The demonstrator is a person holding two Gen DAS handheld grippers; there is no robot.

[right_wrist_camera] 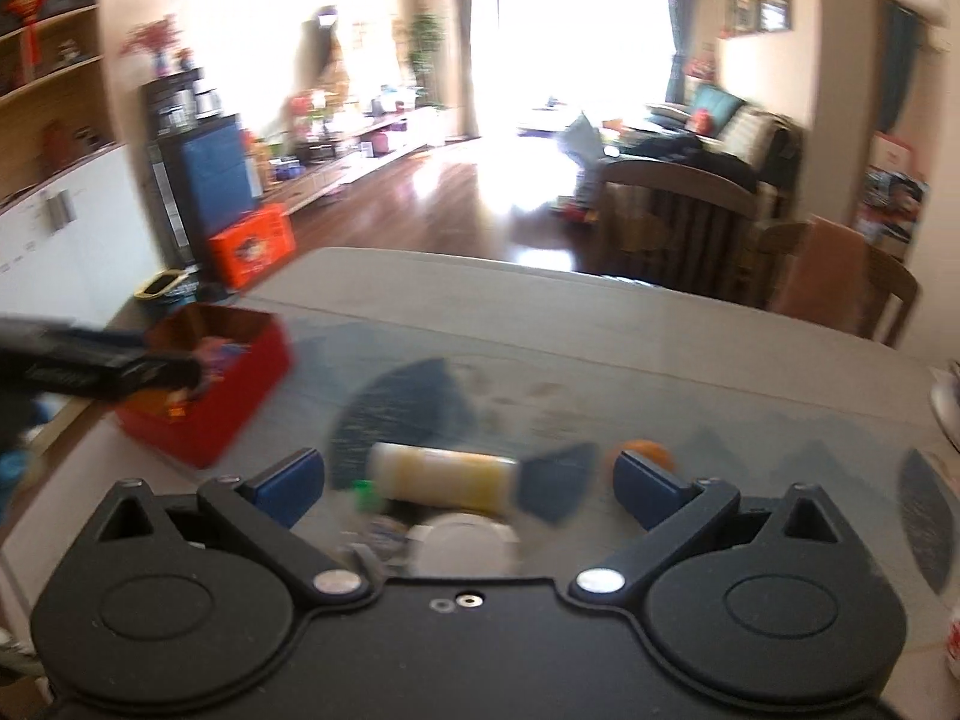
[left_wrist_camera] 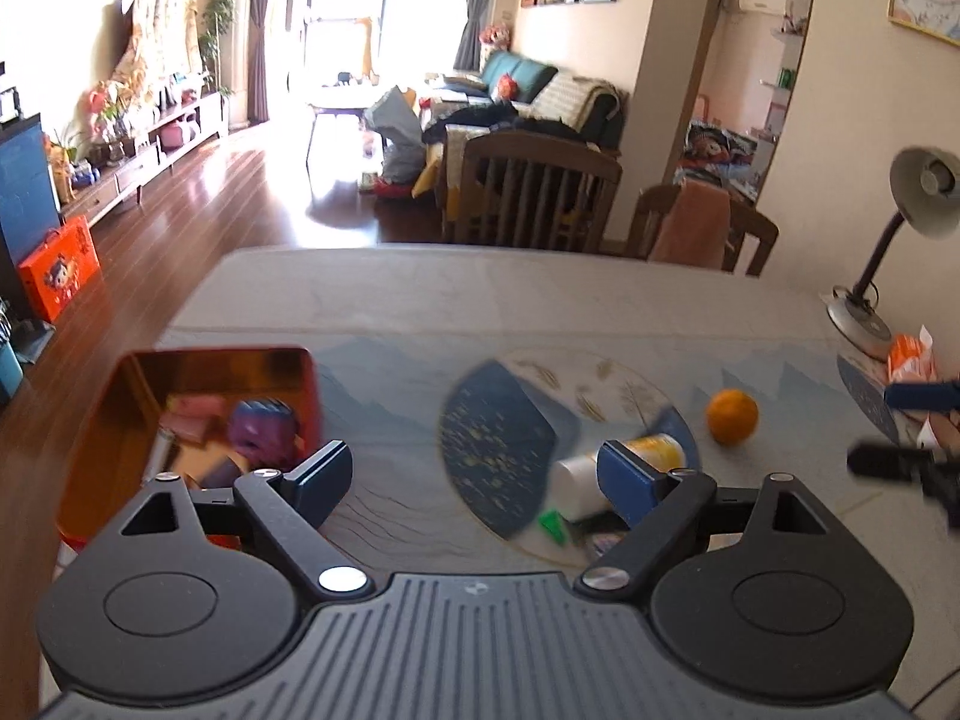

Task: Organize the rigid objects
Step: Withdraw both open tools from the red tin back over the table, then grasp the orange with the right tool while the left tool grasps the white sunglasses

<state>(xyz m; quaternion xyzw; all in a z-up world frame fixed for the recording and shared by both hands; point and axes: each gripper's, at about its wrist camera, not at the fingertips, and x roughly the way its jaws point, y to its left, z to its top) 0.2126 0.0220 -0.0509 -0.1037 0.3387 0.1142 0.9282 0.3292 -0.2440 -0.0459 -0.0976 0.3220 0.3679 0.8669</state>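
A red tin box (left_wrist_camera: 198, 372) with a purple block (left_wrist_camera: 264, 429) and other small items inside stands on the table's left; it also shows in the right wrist view (right_wrist_camera: 240, 396). My left gripper (left_wrist_camera: 474, 483) is open and empty, just right of the box. A white and yellow bottle (left_wrist_camera: 606, 474) lies on its side on the round blue mat (left_wrist_camera: 510, 432), with a small green piece (left_wrist_camera: 553, 525) beside it. My right gripper (right_wrist_camera: 468, 483) is open and empty above that bottle (right_wrist_camera: 444, 477). An orange (left_wrist_camera: 732, 415) lies to the right; in the right wrist view the orange (right_wrist_camera: 651, 453) sits behind the right finger.
A desk lamp (left_wrist_camera: 888, 252) and an orange packet (left_wrist_camera: 912, 354) stand at the table's right edge. Wooden chairs (left_wrist_camera: 528, 192) stand behind the far edge. The right gripper's fingers (left_wrist_camera: 900, 462) show at the right of the left wrist view. A white lid (right_wrist_camera: 462, 543) lies near the bottle.
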